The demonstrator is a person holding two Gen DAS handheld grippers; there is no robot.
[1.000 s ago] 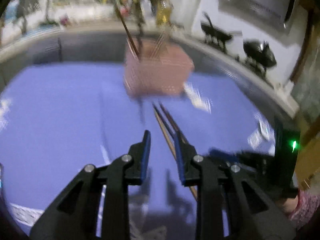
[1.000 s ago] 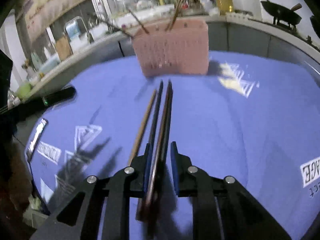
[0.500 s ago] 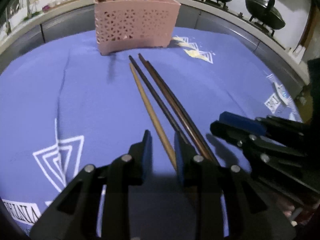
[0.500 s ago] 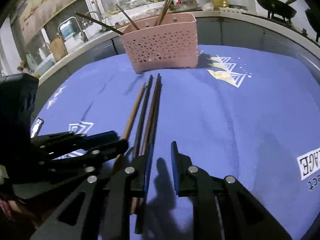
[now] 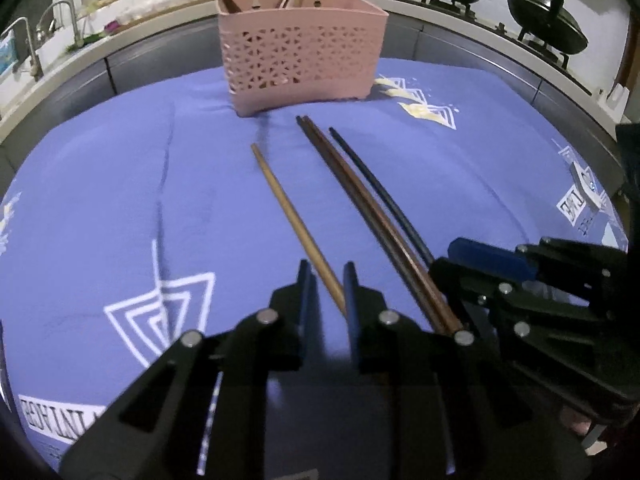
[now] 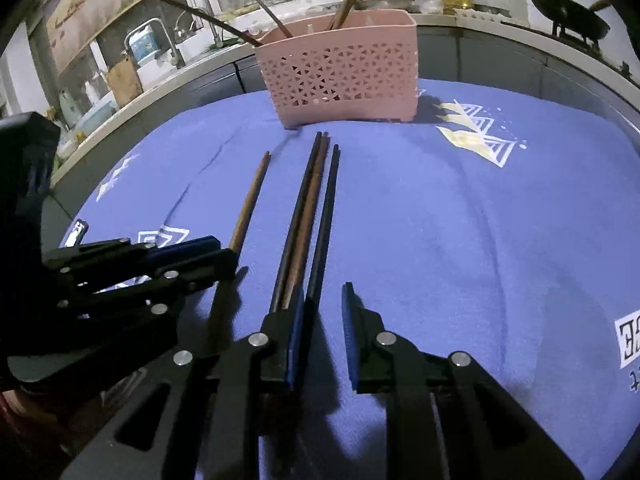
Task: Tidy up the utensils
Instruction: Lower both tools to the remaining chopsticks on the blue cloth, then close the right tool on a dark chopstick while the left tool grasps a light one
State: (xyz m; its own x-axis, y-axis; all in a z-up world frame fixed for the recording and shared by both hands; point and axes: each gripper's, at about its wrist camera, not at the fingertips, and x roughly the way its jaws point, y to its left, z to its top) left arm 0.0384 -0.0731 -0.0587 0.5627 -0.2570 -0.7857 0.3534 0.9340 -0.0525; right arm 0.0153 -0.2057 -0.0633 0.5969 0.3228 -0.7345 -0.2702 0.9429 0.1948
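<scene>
— Four chopsticks lie on the blue cloth (image 5: 100, 184); which is being picked?

— The light wooden chopstick (image 5: 294, 222). The left gripper (image 5: 327, 280) is closing round its near end, not yet pinching.

— And the right gripper (image 6: 322, 300)?

— Narrowly parted, gripping nothing; the black chopstick (image 6: 326, 216) runs between its jaws.

— Next?

— Probably pinch, lift, carry to the pink basket (image 5: 300, 56) at twelve o'clock.
</scene>
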